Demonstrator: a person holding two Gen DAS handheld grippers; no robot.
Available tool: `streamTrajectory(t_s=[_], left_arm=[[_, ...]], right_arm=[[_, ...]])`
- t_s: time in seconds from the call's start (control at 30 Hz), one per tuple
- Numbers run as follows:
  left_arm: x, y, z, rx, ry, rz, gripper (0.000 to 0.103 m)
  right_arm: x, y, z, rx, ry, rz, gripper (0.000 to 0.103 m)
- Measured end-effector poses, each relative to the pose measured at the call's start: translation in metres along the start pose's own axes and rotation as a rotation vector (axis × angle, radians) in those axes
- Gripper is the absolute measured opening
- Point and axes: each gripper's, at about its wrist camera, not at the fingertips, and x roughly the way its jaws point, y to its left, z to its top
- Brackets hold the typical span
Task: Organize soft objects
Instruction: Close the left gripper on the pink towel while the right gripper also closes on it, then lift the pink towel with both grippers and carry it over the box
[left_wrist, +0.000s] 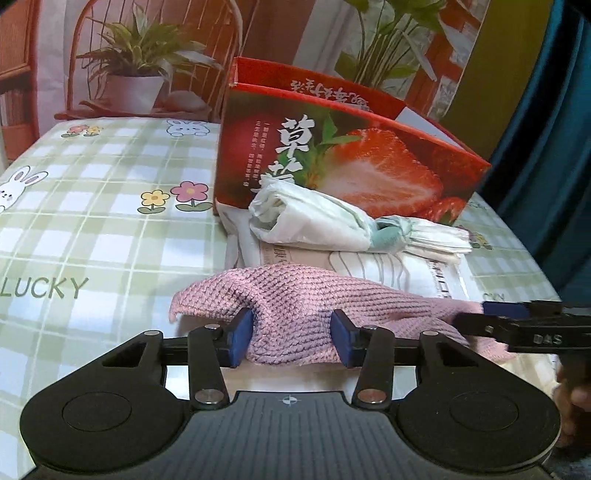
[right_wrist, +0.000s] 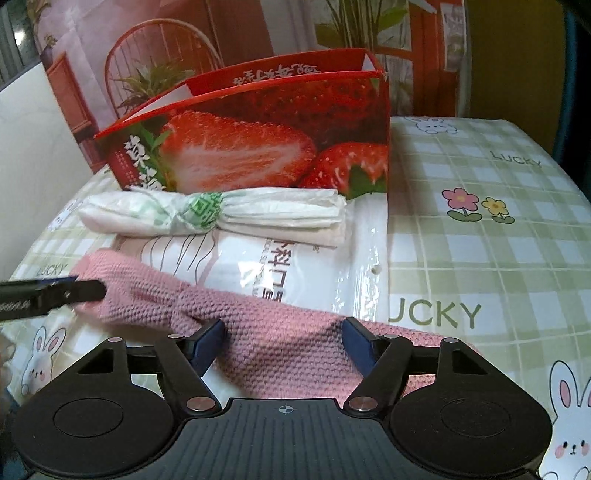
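Left wrist view: both grippers at a pink knitted cloth (left_wrist: 295, 295) on a green checked tablecloth (left_wrist: 92, 221) with rabbits and flowers.

Left gripper (left_wrist: 291, 338) has its blue pads pinching a bunched fold of cloth; the right gripper (right_wrist: 284, 345) straddles the cloth, pads at its sides, and whether they press I cannot tell. Only the left view shows the potted-plant backdrop and a fingertip at the right edge; only the right view shows a green QR band on the rolled white plastic bag (right_wrist: 214, 214). "LUCKY" is printed on the tablecloth; "DAS" on the right gripper's finger. Behind stands the red strawberry-printed cardboard box (right_wrist: 258, 147) with Chinese characters, and a white plastic packet (right_wrist: 295, 273).
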Motion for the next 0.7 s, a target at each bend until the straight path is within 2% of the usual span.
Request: streamTrajectory(t_s=[0.27,0.3,0.33,0.37,0.5,0.7], left_arm=[[0.009,-0.009,-0.005,0.031,0.043,-0.018,0.045],[0.011,-0.011,-0.006,0.042,0.044,-0.02,0.042],[0.011,-0.011,-0.006,0.047,0.043,-0.027,0.03],[0.01,-0.011,-0.007,0.048,0.043,-0.04,0.024],[0.008,-0.014,-0.006,0.049,0.017,-0.065,0.021],[-0.002,-0.015,-0.004,0.047,-0.03,-0.082,0.02]], right_arm=[[0.005,0.003,-0.001,-0.034,-0.007,-0.014,0.06],[0.005,0.005,-0.002,-0.042,-0.008,-0.014,0.057],[0.004,0.006,-0.003,-0.048,-0.008,-0.012,0.052],[0.004,0.007,-0.004,-0.053,-0.005,-0.003,0.049],[0.003,0.013,-0.004,-0.077,-0.002,0.034,0.03],[-0.007,0.014,0.001,-0.074,-0.048,0.056,0.025]])
